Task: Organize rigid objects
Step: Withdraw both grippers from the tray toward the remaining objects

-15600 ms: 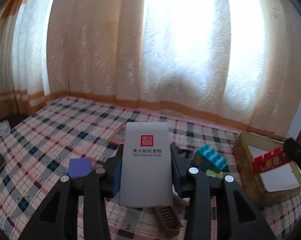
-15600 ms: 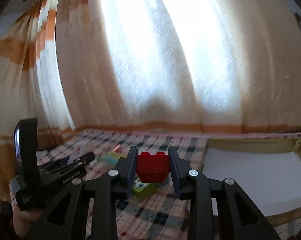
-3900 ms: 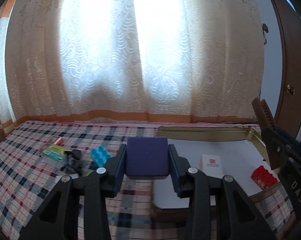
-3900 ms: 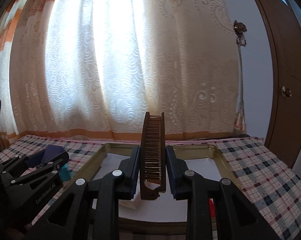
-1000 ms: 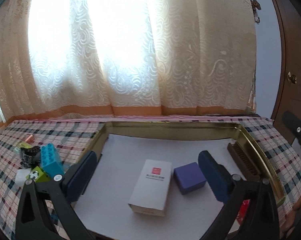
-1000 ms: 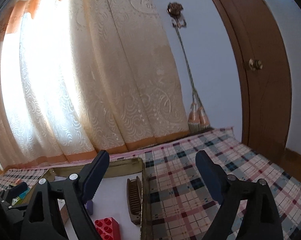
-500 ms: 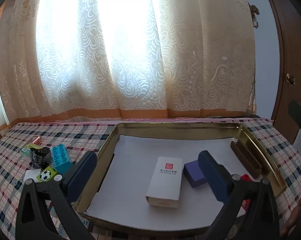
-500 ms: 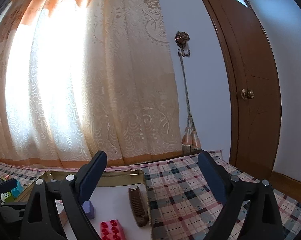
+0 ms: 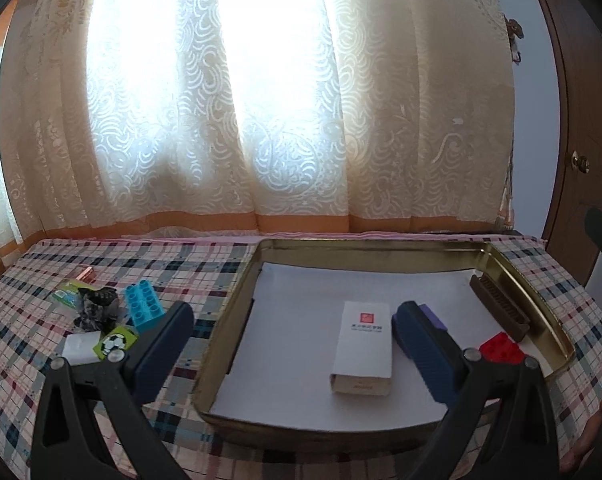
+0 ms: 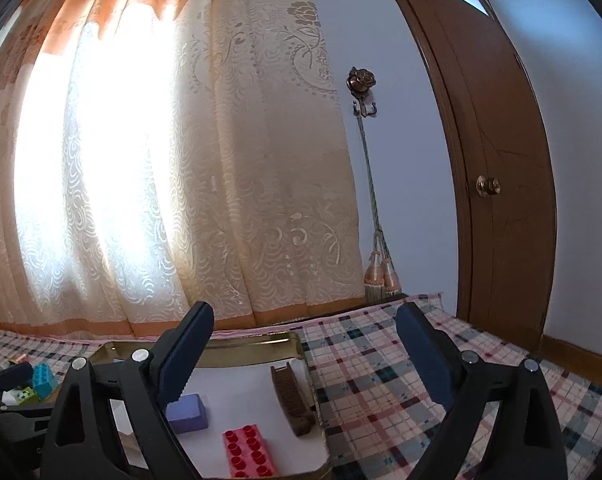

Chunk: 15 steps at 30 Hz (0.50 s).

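Observation:
A gold metal tray (image 9: pixel 237 300) (image 10: pixel 253 344) lined with white paper lies on the plaid cloth. Inside it rest a white box with a red seal (image 9: pixel 363 346), a purple block (image 9: pixel 433 316) (image 10: pixel 187 414), a brown comb (image 9: pixel 499 306) (image 10: pixel 291 398) along the right wall, and a red brick (image 9: pixel 501 346) (image 10: pixel 249 454). My left gripper (image 9: pixel 293 332) stands wide open above the tray's near left part, holding nothing. Over the tray's right edge my right gripper (image 10: pixel 305 348) is open and empty too.
Left of the tray on the cloth lie a blue brick (image 9: pixel 143 310) (image 10: pixel 45 380), a dark crumpled item (image 9: pixel 97 306), a green football tile (image 9: pixel 115 342), a white piece (image 9: pixel 81 348) and small packets (image 9: pixel 67 294). Curtains hang behind; a brown door (image 10: pixel 501 200) stands right.
My left gripper has drawn back and leftward from the tray, so the loose pieces on the cloth show more. The right gripper view has swung up and left; the tray contents sit lower.

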Tool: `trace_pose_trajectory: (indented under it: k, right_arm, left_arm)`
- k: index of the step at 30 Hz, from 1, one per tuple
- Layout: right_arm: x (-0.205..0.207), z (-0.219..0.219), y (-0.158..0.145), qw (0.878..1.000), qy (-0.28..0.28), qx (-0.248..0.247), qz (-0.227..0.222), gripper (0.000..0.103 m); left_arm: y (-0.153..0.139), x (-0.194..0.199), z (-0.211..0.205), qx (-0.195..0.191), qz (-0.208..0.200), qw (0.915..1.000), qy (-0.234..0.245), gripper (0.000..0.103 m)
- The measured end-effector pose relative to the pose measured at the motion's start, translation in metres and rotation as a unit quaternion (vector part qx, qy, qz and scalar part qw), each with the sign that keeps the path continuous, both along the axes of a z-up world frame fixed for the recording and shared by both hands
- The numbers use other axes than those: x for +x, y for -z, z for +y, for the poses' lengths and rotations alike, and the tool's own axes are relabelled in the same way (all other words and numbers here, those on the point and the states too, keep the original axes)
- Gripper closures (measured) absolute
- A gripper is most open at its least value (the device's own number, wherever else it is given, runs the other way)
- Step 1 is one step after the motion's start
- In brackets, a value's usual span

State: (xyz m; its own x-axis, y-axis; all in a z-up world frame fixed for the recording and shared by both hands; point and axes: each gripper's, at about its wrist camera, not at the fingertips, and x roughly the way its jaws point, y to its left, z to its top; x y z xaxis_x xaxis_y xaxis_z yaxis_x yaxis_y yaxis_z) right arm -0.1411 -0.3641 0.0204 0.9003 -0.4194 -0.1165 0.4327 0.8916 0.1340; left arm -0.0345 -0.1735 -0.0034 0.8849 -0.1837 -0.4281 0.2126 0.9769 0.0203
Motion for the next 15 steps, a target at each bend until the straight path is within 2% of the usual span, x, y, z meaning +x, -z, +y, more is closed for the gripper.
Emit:
trace_pose_trajectory:
  k: [5,15]
  right_arm:
    - [0.002,0.016,0.0,1.0,-0.007,-0.01,0.006,0.009]
    - [0.007,0.049,0.001,0.999,-0.028,-0.016,0.014,0.009]
  left_arm:
    - [-0.002,-0.003,0.013,0.01,-0.011,0.9999,0.001,0.001]
    - [0.0,0.005,0.046,0.002,0.0,0.9998,-0.018,0.001]
